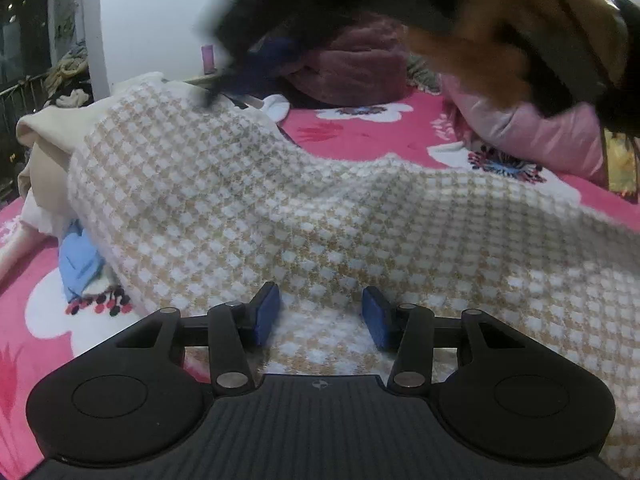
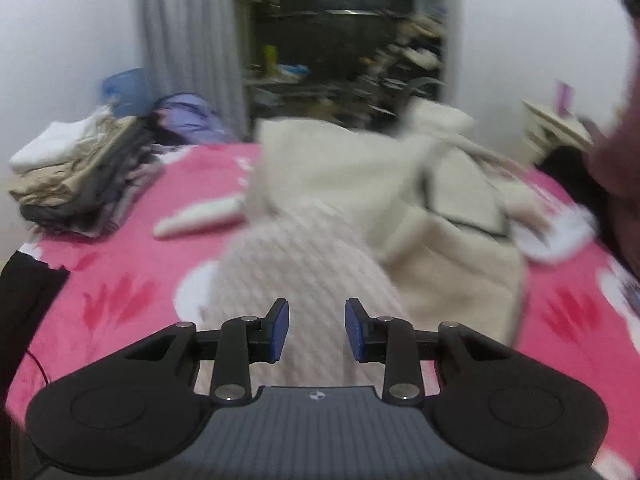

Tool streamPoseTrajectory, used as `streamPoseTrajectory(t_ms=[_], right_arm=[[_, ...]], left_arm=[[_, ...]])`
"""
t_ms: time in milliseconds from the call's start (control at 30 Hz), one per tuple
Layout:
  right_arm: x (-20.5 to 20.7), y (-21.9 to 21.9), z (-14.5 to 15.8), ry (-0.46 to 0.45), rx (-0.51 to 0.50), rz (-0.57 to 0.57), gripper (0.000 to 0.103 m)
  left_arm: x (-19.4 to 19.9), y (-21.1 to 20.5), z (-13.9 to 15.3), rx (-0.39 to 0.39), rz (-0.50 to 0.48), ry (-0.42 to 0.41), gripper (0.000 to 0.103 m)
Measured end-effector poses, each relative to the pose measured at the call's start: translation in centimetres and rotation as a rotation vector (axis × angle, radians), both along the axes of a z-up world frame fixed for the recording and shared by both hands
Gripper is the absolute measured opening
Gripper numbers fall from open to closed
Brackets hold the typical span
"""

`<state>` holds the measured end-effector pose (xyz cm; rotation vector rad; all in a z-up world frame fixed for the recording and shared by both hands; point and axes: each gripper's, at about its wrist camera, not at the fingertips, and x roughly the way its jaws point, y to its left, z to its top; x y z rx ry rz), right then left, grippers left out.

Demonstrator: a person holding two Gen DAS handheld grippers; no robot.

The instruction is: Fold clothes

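A cream-and-white checked knit garment [image 1: 280,208] lies spread over the pink floral bedspread [image 1: 380,132]. My left gripper [image 1: 321,316] hovers low over its near edge. The blue pads stand apart, and only the cloth lying beneath shows in the gap. In the blurred right wrist view the same knit [image 2: 304,264] lies under my right gripper [image 2: 317,330], which is open and holds nothing. A cream fleece garment [image 2: 340,168] is bunched behind the knit. A person's hand [image 1: 480,60], blurred, crosses the top of the left wrist view.
A stack of folded clothes [image 2: 80,176] sits at the bed's far left corner. A small white piece [image 2: 196,216] lies on the bedspread [image 2: 120,280]. A blue item [image 1: 78,260] peeks from under the knit. A maroon bundle [image 1: 352,72] and pink pillow [image 1: 540,136] sit behind.
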<state>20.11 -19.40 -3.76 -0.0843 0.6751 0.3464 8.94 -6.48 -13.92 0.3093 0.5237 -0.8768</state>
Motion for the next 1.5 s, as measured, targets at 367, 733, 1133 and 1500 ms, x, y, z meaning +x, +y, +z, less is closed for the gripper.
streamPoseTrajectory(t_ms=[367, 733, 1133, 1500], right_arm=[[6.7, -0.6, -4.9, 0.111, 0.023, -0.076, 0.033], [9.8, 4.1, -7.5, 0.125, 0.143, 0.039, 0.033], [6.2, -4.0, 0.4, 0.139, 0.198, -0.028, 0.036], [5.9, -4.5, -4.9, 0.183, 0.088, -0.09, 0.038]], left_arm=[[-0.5, 0.3, -0.7, -0.031, -0.006, -0.03, 0.046], [-1.0, 0.4, -0.8, -0.004, -0.007, -0.078, 0.046], [-1.3, 0.8, -0.7, 0.005, -0.021, -0.072, 0.046], [1.2, 2.1, 3.7, -0.091, 0.042, 0.045, 0.046]])
